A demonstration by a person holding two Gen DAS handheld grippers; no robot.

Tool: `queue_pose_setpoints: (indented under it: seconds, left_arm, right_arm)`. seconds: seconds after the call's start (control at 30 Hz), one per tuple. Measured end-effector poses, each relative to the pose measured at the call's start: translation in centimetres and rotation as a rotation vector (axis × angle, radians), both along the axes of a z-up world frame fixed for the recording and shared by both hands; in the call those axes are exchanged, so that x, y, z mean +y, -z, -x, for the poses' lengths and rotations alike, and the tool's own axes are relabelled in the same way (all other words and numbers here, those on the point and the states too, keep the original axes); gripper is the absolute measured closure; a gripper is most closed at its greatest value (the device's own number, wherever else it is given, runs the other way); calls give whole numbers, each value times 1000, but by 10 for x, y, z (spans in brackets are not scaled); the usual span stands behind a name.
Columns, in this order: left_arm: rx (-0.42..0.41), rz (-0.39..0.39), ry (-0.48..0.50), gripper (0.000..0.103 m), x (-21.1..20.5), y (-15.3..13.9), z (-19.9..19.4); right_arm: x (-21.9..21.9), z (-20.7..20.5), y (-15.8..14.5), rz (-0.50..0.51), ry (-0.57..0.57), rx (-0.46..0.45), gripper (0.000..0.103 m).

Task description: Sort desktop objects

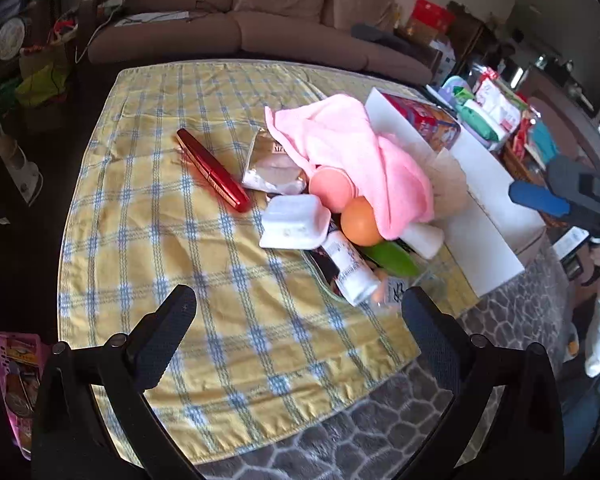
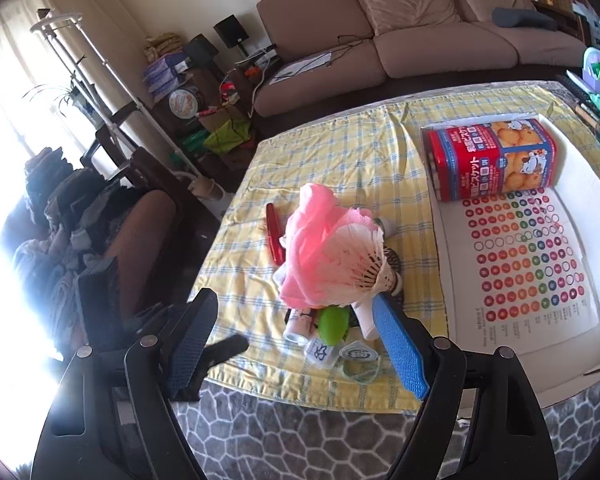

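A brown sofa (image 2: pixel 400 36) runs along the wall far ahead of the jaws, with papers (image 2: pixel 300 66) and a cable lying on its seat. Ahead and to the left of the right jaws stands a white rack (image 2: pixel 100 80), a plant (image 2: pixel 66 94) beside it, and a stack of boxes (image 2: pixel 166 74) with a round tin (image 2: pixel 183 103) by a green bag (image 2: pixel 228 136). A grey patterned rug (image 2: pixel 300 432) lies directly beneath the jaws. Low at the left of the left jaws sits a pink packet (image 1: pixel 18 384).
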State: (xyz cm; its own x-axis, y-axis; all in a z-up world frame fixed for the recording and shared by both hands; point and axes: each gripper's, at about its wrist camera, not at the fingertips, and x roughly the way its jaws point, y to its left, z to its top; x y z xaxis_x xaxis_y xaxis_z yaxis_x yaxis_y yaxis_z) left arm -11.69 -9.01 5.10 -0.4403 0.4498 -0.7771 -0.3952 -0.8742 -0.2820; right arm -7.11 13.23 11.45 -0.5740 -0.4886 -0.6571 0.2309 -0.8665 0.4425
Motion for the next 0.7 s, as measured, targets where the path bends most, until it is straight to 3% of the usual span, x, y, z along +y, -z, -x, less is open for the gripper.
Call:
queue_pose_setpoints:
  seconds: [0.3,0.53,0.7]
  left_arm:
    - [-54,-127,-59,1,-2,26,53]
    - [-9,-56,-21,2,14,34,67]
    - [-2,-7,1,12,21,38,66]
  right_arm:
    - [11,-7,4,-27,-1,48,21]
    - [20,-14,9,24,-11,86,21]
    - [25,-9,21,43,-20,59,21]
